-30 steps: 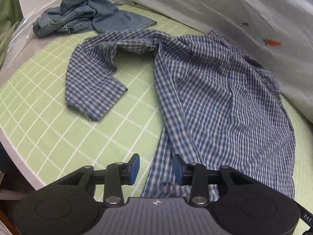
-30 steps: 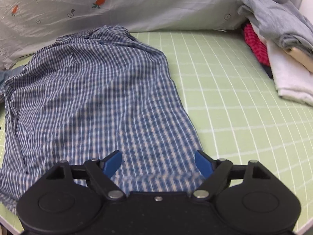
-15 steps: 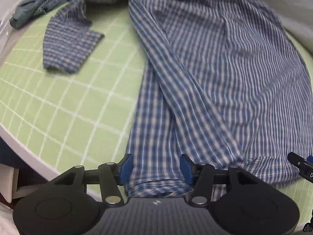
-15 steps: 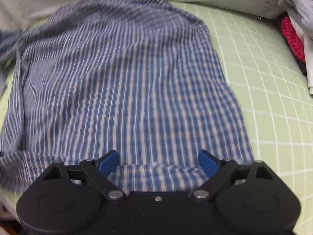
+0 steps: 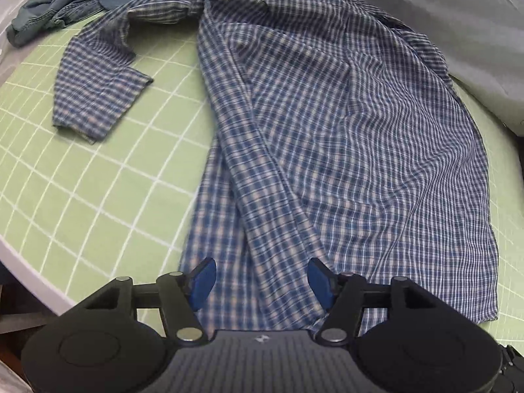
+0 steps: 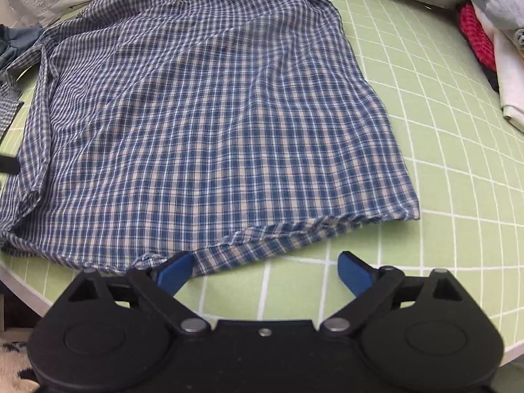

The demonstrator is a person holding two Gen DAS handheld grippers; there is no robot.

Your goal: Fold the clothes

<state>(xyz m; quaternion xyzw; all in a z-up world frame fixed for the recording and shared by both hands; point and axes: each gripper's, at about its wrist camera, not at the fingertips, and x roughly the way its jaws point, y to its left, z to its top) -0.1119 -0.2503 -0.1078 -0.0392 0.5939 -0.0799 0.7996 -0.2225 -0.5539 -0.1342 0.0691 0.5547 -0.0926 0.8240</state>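
Note:
A blue and white checked shirt (image 5: 344, 137) (image 6: 209, 124) lies spread on the green gridded mat (image 5: 82, 196) (image 6: 442, 180), one sleeve (image 5: 98, 88) thrown out to the left. My left gripper (image 5: 260, 280) hovers over the shirt's near left hem with its jaws opening; cloth lies below and between the blue pads, which do not press on it. My right gripper (image 6: 263, 270) stands wide at the near hem, jaws still opening. Its left pad (image 6: 173, 270) is at the hem's edge and its right pad is over bare mat.
A crumpled denim garment (image 5: 75, 3) lies at the mat's far left. A grey sheet with carrot prints (image 5: 475, 32) runs along the back. Folded grey, red and white clothes (image 6: 491, 32) are stacked at the far right. The mat's near edge (image 5: 19, 262) drops off.
Both grippers have sunk toward the shirt's near hem and their jaws have spread wider. In the right wrist view the hem now lies ahead of the pads, with bare mat between them.

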